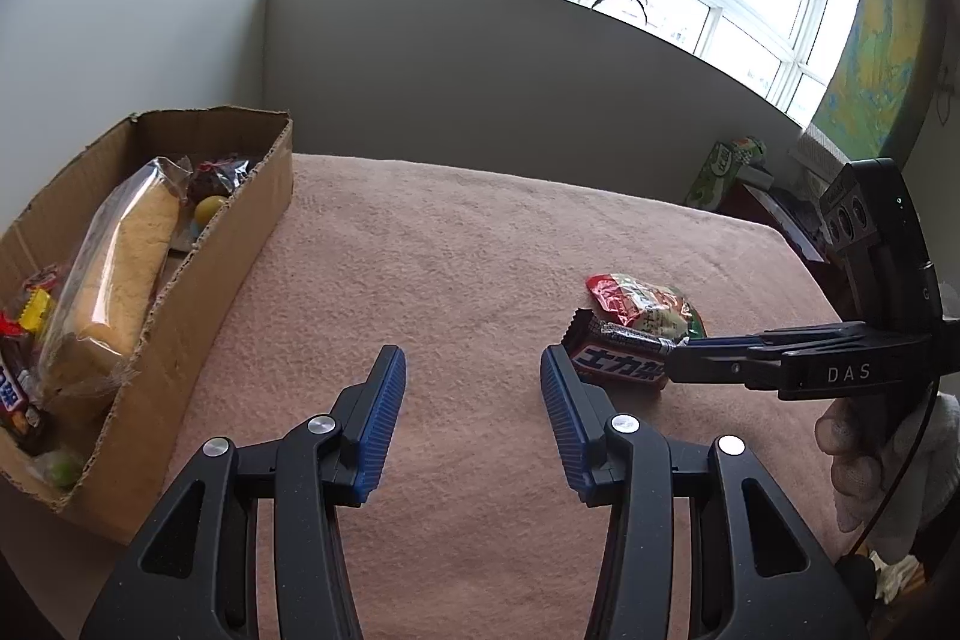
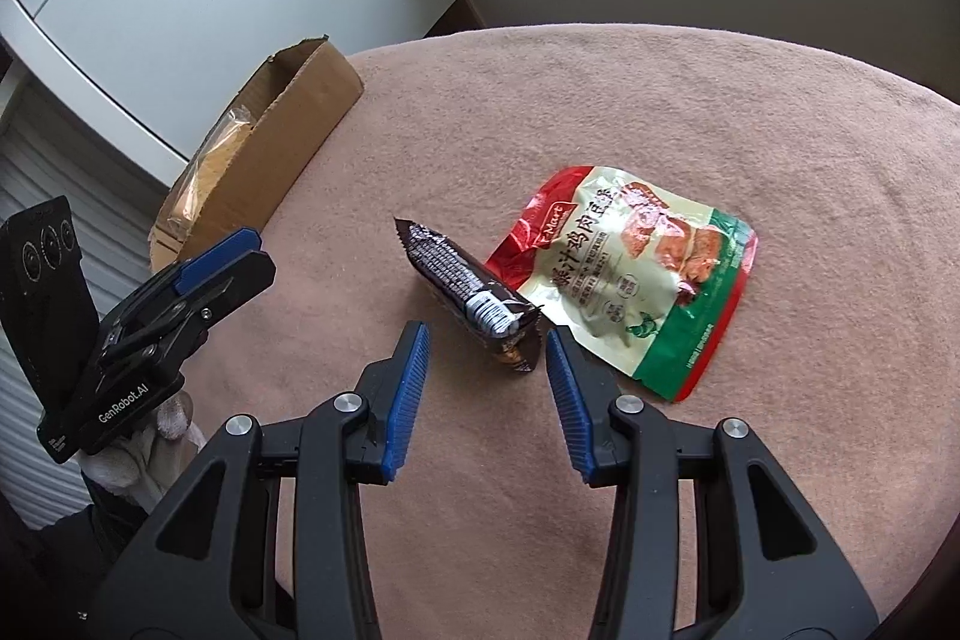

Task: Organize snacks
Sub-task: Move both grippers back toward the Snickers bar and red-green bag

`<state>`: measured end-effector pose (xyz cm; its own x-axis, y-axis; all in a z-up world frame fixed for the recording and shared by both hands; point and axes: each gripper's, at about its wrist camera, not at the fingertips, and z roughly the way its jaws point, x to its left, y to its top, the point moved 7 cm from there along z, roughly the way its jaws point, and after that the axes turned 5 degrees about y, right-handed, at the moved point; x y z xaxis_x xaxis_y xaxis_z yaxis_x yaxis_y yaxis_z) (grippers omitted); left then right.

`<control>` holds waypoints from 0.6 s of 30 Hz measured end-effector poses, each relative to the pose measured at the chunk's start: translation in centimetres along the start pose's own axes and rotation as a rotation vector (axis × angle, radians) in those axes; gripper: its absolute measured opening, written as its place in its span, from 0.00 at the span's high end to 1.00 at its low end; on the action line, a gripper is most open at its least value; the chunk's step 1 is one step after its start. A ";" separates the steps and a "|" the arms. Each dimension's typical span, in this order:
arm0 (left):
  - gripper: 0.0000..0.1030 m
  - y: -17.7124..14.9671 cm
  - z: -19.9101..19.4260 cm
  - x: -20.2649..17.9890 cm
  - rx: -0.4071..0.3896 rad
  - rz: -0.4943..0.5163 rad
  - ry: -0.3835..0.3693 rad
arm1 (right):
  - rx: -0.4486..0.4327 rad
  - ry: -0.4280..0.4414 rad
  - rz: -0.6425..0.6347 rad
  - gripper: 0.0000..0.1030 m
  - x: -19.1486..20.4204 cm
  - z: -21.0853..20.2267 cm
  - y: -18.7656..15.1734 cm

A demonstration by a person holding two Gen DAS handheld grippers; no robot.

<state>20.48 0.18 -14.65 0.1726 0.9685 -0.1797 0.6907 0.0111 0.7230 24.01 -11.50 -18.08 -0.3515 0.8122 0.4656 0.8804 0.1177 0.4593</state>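
My right gripper [image 2: 486, 361] is spread around the near end of the chocolate bar [image 2: 465, 292], pads not yet touching; my left gripper [image 1: 474, 376] is spread and empty. Risk: the pads catch only the crimped end, or snag the snack pouch [image 2: 630, 274] just beside it. Only the left view shows the cardboard box [image 1: 198, 292] already holding snacks.

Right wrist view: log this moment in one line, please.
right tongs: open, at the near end of chocolate bar | left tongs: open, empty | green-red pouch: on blanket | cardboard box: part filled
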 end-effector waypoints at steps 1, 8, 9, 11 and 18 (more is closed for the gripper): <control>0.56 0.0 0.0 0.1 0.000 -0.002 -0.001 | 0.004 -0.007 -0.011 0.58 0.3 0.1 -0.1; 0.56 0.1 -0.4 0.7 -0.008 -0.019 -0.001 | -0.102 -0.005 0.016 0.69 -0.2 -3.4 0.8; 0.56 0.2 -0.4 0.8 -0.007 -0.023 -0.002 | -0.123 -0.016 0.033 0.70 -0.8 -3.8 1.3; 0.56 0.1 -0.3 0.8 -0.002 -0.028 -0.006 | -0.122 -0.054 0.066 0.71 -2.1 -3.8 1.8; 0.56 0.0 0.0 0.3 0.005 -0.012 -0.002 | -0.037 -0.036 0.076 0.72 -2.5 -0.5 1.2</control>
<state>20.56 0.51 -14.68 0.1663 0.9677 -0.1897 0.6960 0.0211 0.7178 25.75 -13.67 -18.37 -0.2714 0.8382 0.4730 0.8917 0.0339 0.4514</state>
